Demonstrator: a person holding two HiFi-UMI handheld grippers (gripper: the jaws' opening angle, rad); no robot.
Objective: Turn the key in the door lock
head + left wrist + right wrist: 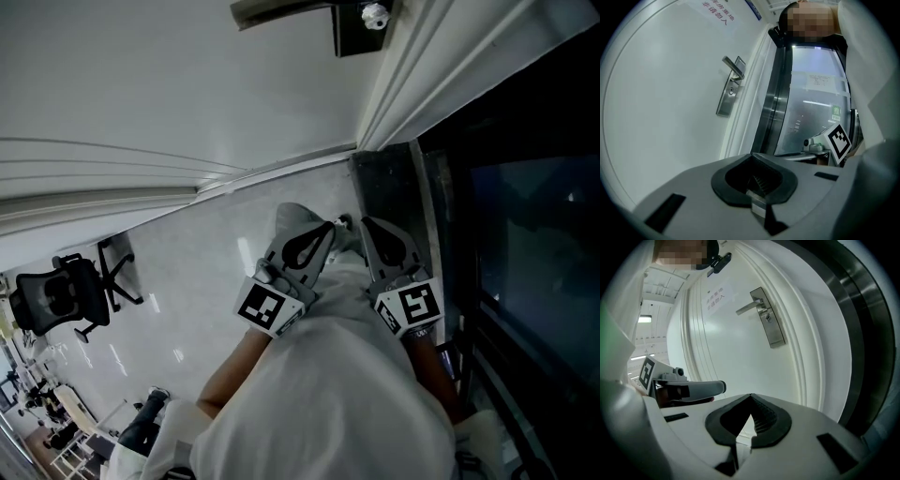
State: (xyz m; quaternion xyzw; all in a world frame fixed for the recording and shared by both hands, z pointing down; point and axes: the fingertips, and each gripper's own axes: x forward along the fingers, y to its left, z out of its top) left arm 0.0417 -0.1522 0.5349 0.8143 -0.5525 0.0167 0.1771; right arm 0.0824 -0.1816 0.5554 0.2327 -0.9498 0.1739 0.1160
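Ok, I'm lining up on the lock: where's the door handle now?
Upper centre of the right gripper view: the door handle juts left from its metal lock plate on the white door.

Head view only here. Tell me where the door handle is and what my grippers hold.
Observer: The right gripper view shows the lever handle on a steel lock plate on the white door, ahead of both grippers and apart from them.
Operator: Report the right jaws.
Observer: The right gripper is shut with nothing between its jaws.
Operator: Now the left.
Observer: The left gripper is shut and empty too.
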